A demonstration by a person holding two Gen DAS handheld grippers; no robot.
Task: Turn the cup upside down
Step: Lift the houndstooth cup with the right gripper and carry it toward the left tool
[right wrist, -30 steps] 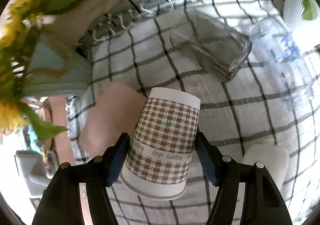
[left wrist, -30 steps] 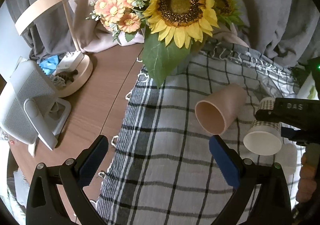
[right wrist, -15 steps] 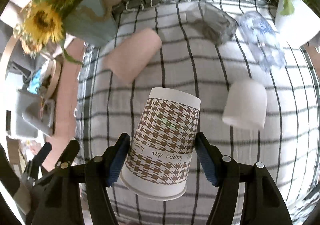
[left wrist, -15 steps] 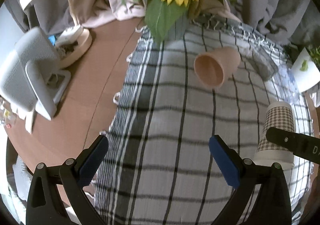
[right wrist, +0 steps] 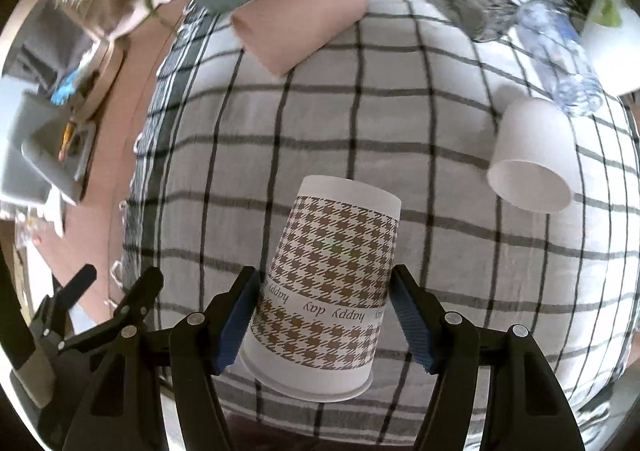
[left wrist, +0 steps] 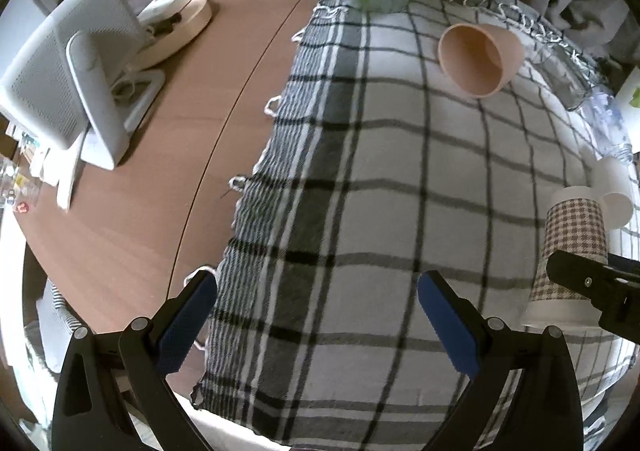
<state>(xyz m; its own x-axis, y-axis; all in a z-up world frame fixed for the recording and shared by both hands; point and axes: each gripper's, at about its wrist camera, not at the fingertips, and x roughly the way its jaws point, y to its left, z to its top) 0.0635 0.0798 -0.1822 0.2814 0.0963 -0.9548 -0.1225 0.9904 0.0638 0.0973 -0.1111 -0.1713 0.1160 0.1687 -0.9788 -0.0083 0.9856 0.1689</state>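
Houndstooth cup [right wrist: 332, 287] between right tongs [right wrist: 324, 315] — above checked cloth [right wrist: 400, 123].

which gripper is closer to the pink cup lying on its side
Left. The left gripper hangs open with the pink cup ahead; the right gripper, gripping the houndstooth cup, sits farther back.

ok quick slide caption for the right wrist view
Right gripper holds a houndstooth paper cup base-forward above the checked cloth.
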